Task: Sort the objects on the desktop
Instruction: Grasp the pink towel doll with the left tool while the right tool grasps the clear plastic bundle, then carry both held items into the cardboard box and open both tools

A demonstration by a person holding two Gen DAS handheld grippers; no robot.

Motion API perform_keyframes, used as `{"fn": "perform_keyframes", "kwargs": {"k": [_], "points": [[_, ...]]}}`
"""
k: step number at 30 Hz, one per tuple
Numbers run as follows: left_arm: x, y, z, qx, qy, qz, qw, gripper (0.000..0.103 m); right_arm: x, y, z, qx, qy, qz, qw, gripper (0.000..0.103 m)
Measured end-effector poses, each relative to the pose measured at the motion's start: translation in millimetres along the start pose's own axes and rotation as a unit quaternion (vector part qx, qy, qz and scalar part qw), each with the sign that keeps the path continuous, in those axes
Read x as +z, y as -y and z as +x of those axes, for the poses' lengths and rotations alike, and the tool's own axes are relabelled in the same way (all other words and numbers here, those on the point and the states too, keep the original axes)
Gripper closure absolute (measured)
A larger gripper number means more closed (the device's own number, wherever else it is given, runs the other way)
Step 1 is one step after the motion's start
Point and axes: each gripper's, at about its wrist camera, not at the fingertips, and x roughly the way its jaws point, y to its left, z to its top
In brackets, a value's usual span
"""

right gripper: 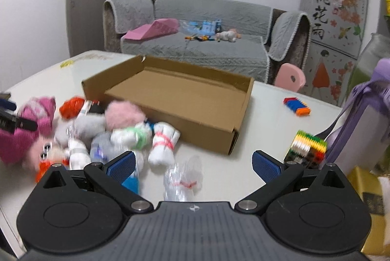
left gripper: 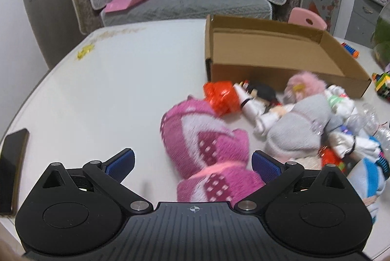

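Left gripper (left gripper: 192, 163) fingers stand wide apart, gripping nothing; a pink knitted item (left gripper: 207, 144) lies between them on the white table (left gripper: 109, 80); beyond it, piled toys meet the empty cardboard box (left gripper: 268, 51). Right gripper (right gripper: 193, 164) is likewise spread wide and empty; a clear plastic bag (right gripper: 182, 178) lies between its fingers; a white sock roll (right gripper: 163, 141) sits beside the box (right gripper: 185, 95).
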Motion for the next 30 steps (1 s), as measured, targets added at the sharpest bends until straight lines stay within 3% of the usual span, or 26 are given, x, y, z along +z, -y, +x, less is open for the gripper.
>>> {"fn": "perform_keyframes", "kwargs": {"k": [7, 10, 12, 15, 16, 18, 22, 30], "points": [[-13.2, -1.3, 22.0, -0.010, -0.028, -0.007, 0.9995, 0.000, -21.3, 0.2, 18.5, 0.003, -0.046, -0.012, 0.999, 0.016], [-17.7, -3.7, 26.6, -0.021, -0.025, -0.015, 0.9994, 0.000, -22.8, 2.1, 22.8, 0.019, -0.061, 0.001, 0.998, 0.036], [-18.6, -3.7, 25.4, -0.021, -0.022, -0.014, 0.9994, 0.000, -21.4, 4.5, 22.0, 0.038, -0.062, 0.020, 0.997, 0.056], [-19.5, -2.9, 21.6, -0.026, -0.014, -0.011, 0.9995, 0.010, -21.6, 9.2, 18.4, 0.048, -0.059, 0.044, 0.996, 0.073], [-20.3, -2.7, 18.4, -0.027, -0.008, -0.011, 0.9995, 0.020, -21.9, 11.5, 16.3, 0.055, -0.057, 0.055, 0.995, 0.073], [-18.8, -3.0, 14.1, -0.026, -0.003, -0.015, 0.9996, 0.032, -23.9, 13.2, 11.5, 0.058, -0.052, 0.066, 0.995, 0.074], [-15.5, -9.2, 9.6, -0.034, -0.004, -0.037, 0.9987, 0.035, -25.2, 16.7, -2.2, 0.063, -0.033, 0.079, 0.994, 0.074], [4.9, -12.2, -28.8, -0.034, 0.029, -0.015, 0.9989, 0.036, -7.7, 29.7, -18.5, 0.052, 0.010, 0.103, 0.993, 0.074]]}}
